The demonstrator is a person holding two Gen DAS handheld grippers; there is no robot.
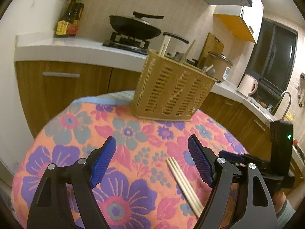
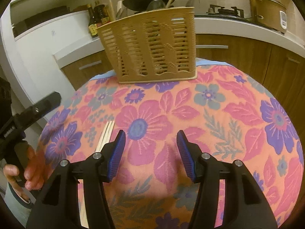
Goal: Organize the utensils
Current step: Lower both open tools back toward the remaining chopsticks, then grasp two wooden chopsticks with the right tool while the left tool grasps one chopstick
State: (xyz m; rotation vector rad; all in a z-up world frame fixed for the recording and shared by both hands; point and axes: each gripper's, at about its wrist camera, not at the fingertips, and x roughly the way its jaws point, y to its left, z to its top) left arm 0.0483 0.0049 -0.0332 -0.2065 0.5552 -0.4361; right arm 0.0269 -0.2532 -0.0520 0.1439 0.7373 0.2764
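My left claw (image 1: 152, 160) stands wide open with nothing in it, low over the flowered cloth (image 1: 80, 133) on the table; my right claw (image 2: 150, 155) is about half open and also empty. The loose chopsticks (image 1: 183, 183) lie flat on the cloth, side by side, just inside my left claw's right-hand finger, their far ends pointing toward the slotted utensil basket (image 1: 171, 91) at the table's far edge (a few sticks already stand in it). As I judge it, the step is picking these up. To do it well I should centre the bundle between the pads, come down until the pads nearly meet the cloth, and close across all the sticks together, near their middle, so none rolls free or tips.
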